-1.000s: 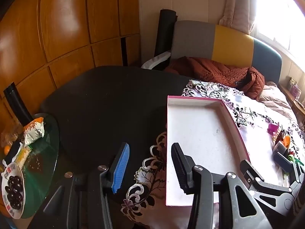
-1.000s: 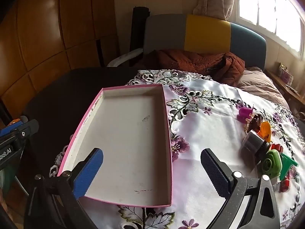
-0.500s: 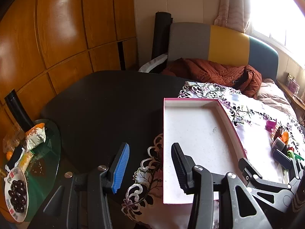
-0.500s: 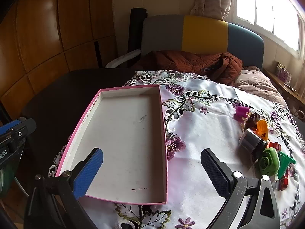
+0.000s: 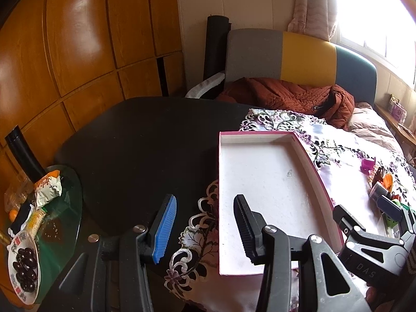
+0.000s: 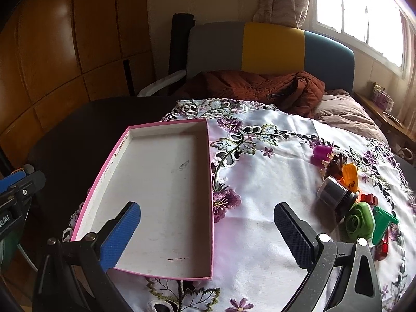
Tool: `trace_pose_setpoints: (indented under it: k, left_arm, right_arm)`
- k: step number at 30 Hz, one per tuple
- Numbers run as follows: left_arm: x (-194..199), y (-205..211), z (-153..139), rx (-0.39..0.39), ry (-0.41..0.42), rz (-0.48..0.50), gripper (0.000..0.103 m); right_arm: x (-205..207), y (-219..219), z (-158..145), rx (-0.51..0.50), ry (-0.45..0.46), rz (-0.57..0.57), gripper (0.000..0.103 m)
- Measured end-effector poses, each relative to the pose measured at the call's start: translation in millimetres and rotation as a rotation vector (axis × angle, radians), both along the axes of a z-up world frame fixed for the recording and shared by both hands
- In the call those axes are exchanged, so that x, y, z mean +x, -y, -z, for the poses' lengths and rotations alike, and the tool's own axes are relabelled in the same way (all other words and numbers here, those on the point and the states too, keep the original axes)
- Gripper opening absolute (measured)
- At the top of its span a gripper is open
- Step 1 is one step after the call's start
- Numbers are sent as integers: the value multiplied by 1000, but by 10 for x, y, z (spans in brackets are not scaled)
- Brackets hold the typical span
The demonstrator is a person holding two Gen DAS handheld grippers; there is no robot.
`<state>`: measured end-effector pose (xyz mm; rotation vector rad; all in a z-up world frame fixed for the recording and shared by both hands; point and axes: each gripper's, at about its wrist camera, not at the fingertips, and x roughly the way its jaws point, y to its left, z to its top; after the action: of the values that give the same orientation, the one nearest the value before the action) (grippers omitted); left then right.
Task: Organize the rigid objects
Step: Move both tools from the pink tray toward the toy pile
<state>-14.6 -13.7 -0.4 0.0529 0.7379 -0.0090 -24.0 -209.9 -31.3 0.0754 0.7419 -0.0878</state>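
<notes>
An empty pink-rimmed white tray (image 6: 166, 189) lies on a flowered cloth (image 6: 260, 182); it also shows in the left wrist view (image 5: 260, 182). A cluster of small objects sits at the right: a purple piece (image 6: 322, 153), an orange piece (image 6: 349, 174), a silver-black cylinder (image 6: 335, 192), a green round piece (image 6: 360, 219), red pieces (image 6: 369, 199). My right gripper (image 6: 205, 234) is open and empty above the tray's near right corner. My left gripper (image 5: 204, 227) is open and empty over the tray's near left edge.
The dark round table (image 5: 145, 145) extends left of the cloth. A glass side table (image 5: 59, 208) at the far left holds snacks and a bowl of dark fruit (image 5: 24, 262). A sofa with a rust jacket (image 6: 260, 88) stands behind.
Both grippers have pulled back and risen slightly, so the tray and objects look farther away. Neither jaw opening has changed.
</notes>
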Motion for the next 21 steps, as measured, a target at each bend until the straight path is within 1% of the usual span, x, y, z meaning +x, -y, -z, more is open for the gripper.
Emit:
trace_pose_setpoints:
  k: [4, 6, 12, 21]
  left_arm:
    - [20, 44, 35, 4, -14, 9, 46]
    - [33, 62, 61, -6, -29, 31, 47]
    - [66, 138, 160, -81, -90, 114, 47]
    - [55, 300, 199, -59, -112, 165, 47]
  right_arm:
    - [9, 81, -13, -10, 3, 10, 103]
    - [15, 144, -24, -12, 3, 17, 103]
    - [19, 395, -89, -24, 13, 64, 103]
    - [19, 869, -227, -53, 30, 132, 103]
